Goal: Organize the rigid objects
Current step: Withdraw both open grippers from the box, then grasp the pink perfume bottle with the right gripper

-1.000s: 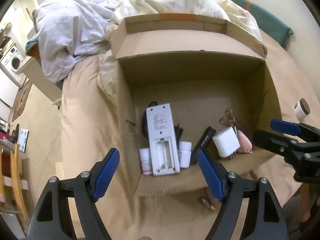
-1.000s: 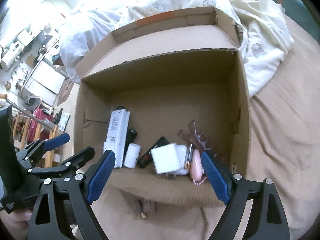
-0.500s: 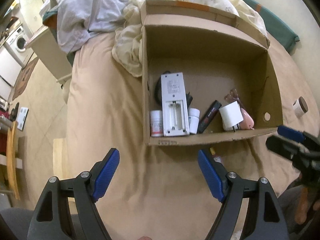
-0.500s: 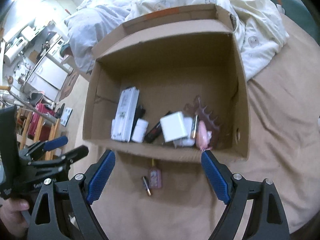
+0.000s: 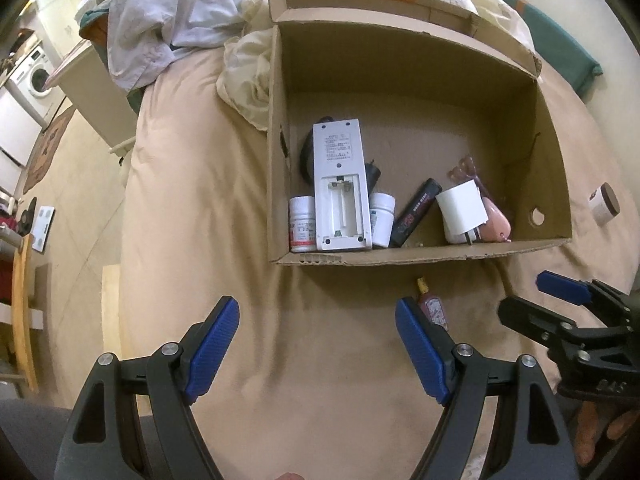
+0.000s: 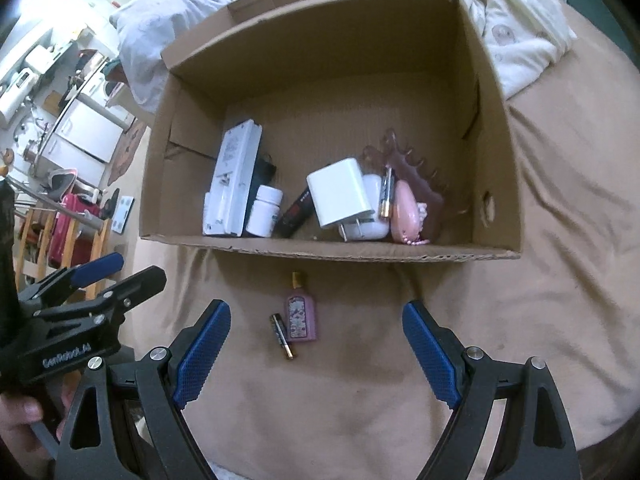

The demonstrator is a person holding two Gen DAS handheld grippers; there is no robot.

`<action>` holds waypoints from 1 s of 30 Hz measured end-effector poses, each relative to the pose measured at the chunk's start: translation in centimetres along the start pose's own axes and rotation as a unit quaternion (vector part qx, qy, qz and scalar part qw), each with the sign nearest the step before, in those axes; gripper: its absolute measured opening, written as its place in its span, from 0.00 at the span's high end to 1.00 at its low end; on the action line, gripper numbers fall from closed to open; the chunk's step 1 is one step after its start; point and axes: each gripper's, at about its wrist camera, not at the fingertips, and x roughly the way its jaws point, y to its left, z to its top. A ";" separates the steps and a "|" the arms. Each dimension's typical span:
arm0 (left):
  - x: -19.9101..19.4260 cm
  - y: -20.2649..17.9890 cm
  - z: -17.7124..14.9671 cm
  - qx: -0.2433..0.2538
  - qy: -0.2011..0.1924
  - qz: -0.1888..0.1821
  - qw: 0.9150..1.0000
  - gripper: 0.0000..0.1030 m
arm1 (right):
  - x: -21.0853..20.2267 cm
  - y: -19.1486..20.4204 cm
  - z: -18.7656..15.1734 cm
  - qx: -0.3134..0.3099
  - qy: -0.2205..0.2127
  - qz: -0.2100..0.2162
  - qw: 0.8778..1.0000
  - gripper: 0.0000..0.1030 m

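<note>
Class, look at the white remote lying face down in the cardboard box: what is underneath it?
A black object pokes out from beneath the white remote inside the cardboard box. Its shape is mostly covered, so it cannot be identified. White bottles flank the remote.

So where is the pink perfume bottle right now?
The pink perfume bottle lies on the beige bedsheet just outside the cardboard box's near wall, in the right wrist view, with a loose battery right beside it on the left.

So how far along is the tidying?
Mostly done: the remote, pill bottles, charger and hair clip sit in the cardboard box. Nothing is in hand; both tongs are open. Left on the bed: pink perfume bottle, battery, a small jar.
</note>
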 end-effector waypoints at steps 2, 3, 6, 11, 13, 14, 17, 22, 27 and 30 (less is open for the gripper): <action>-0.1 0.2 0.1 -0.007 -0.004 0.000 1.000 0.24 | 0.6 -0.1 0.1 0.003 0.007 0.002 1.000 0.10; -0.1 0.4 0.2 -0.013 -0.005 0.001 1.000 0.24 | 0.9 -0.3 0.2 0.008 0.011 0.004 1.000 0.10; 0.0 1.1 0.3 -0.030 -0.004 0.003 1.000 0.24 | 1.8 -0.8 0.3 0.025 0.026 0.017 0.999 0.10; 0.1 2.6 0.6 -0.074 0.012 -0.016 0.997 0.24 | 2.6 -0.8 0.7 0.030 0.028 0.022 0.999 0.41; 0.2 3.0 0.7 -0.084 0.014 -0.016 0.996 0.24 | 2.9 -0.4 0.9 0.022 0.030 0.026 0.999 0.59; 0.2 3.0 0.7 -0.086 0.015 -0.015 0.996 0.24 | 3.3 -0.2 0.9 0.017 0.036 0.024 0.999 0.63; 0.5 2.8 0.8 -0.085 0.023 -0.023 0.996 0.24 | 5.1 0.6 0.6 -0.001 0.067 0.016 0.998 0.64; 0.7 2.1 0.6 -0.075 0.033 -0.035 0.996 0.24 | 8.3 1.5 0.1 -0.021 0.109 -0.008 0.994 0.64; 0.7 1.7 0.5 -0.069 0.035 -0.035 0.996 0.24 | 9.9 2.9 -0.4 -0.059 0.118 -0.040 0.990 0.65; 0.9 1.5 0.4 -0.067 0.041 -0.036 0.996 0.24 | 10.1 3.9 -0.6 -0.087 0.108 -0.063 0.988 0.74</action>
